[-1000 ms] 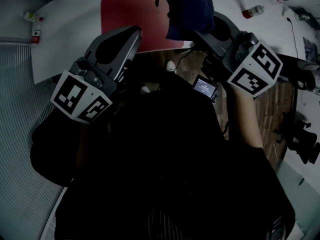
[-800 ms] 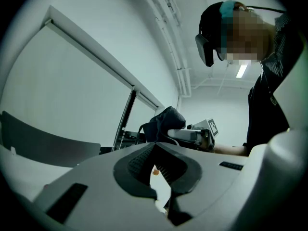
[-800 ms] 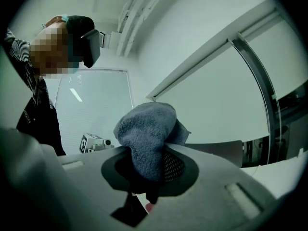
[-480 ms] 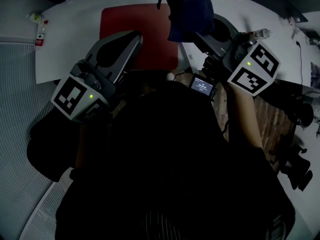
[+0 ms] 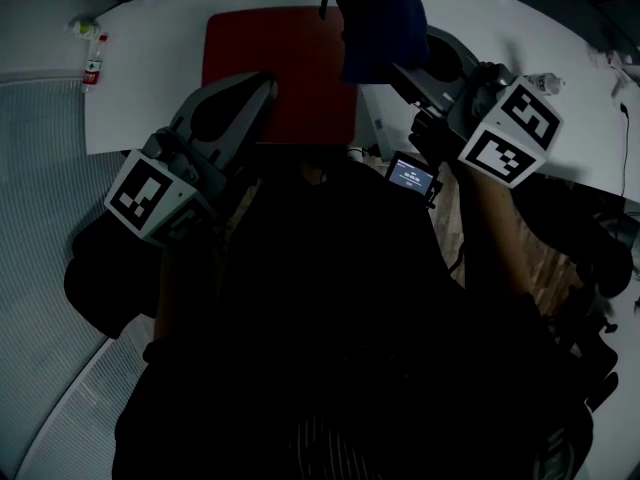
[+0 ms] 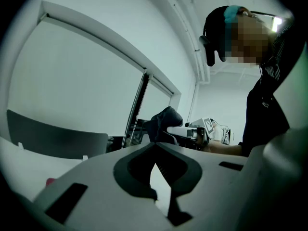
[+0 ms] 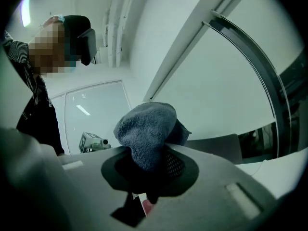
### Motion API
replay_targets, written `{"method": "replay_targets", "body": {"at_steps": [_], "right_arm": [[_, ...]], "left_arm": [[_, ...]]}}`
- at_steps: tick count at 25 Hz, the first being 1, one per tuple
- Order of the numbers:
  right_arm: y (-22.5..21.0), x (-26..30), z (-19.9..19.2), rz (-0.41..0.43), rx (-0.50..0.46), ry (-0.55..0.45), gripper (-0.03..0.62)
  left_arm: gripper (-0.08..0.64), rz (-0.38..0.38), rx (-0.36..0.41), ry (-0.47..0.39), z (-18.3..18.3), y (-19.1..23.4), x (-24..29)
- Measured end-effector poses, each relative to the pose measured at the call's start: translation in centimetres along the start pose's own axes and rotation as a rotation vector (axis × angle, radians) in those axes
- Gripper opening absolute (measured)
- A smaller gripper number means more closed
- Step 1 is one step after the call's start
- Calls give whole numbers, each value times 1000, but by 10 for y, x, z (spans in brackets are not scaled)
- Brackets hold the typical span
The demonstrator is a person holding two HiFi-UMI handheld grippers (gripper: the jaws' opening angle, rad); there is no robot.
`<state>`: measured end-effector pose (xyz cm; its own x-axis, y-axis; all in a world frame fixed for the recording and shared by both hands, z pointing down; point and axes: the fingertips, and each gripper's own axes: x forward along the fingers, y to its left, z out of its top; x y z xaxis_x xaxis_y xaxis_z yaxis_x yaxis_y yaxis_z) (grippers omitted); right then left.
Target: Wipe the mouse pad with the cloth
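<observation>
A red mouse pad (image 5: 285,68) lies on the white table (image 5: 150,78). My right gripper (image 5: 402,68) is shut on a dark blue cloth (image 5: 380,23), which hangs bunched above the pad's right edge. In the right gripper view the cloth (image 7: 147,129) bulges out from between the jaws of the right gripper (image 7: 149,153). My left gripper (image 5: 266,83) is shut and holds nothing, its tip over the pad's near edge. Its jaws meet in the left gripper view (image 6: 155,149), where the cloth (image 6: 164,123) shows beyond. Both grippers tilt upward.
A small bottle (image 5: 90,66) lies at the table's left end and another bottle (image 5: 545,82) at its right. A small device with a lit screen (image 5: 410,175) hangs below the right gripper. Grey ribbed floor (image 5: 40,228) lies left; dark gear stands at right.
The head view has shifted, so more of the table and the whole pad show now. Both grippers keep nearly the same pose and the cloth stays in the right one.
</observation>
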<state>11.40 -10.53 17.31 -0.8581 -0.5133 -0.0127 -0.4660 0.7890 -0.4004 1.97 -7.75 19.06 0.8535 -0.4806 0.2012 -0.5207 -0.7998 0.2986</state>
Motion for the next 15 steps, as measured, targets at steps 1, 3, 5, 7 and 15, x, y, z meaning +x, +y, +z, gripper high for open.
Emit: {"method": "replay_targets", "body": {"at_steps": [1,3,5,7,15], "right_arm": [[-4,-2,-3,-2,8,2,67],[-15,-6,-8,-9,30,1,67],[-26,-7,-11,-18,55,2,67],[-36,-4,-16,-29,75,13,67],[-53,29,-8,-93,59,40,67]], "left_arm": [[8,0,-2,8,-2,1,3],[8,-2,-7,28,-5,3,12],[8,-4,-11,49,-7,5,19],[8,-6,-25,62,-10,12,24],[8,-62,-70,111,-35,59,42]]}}
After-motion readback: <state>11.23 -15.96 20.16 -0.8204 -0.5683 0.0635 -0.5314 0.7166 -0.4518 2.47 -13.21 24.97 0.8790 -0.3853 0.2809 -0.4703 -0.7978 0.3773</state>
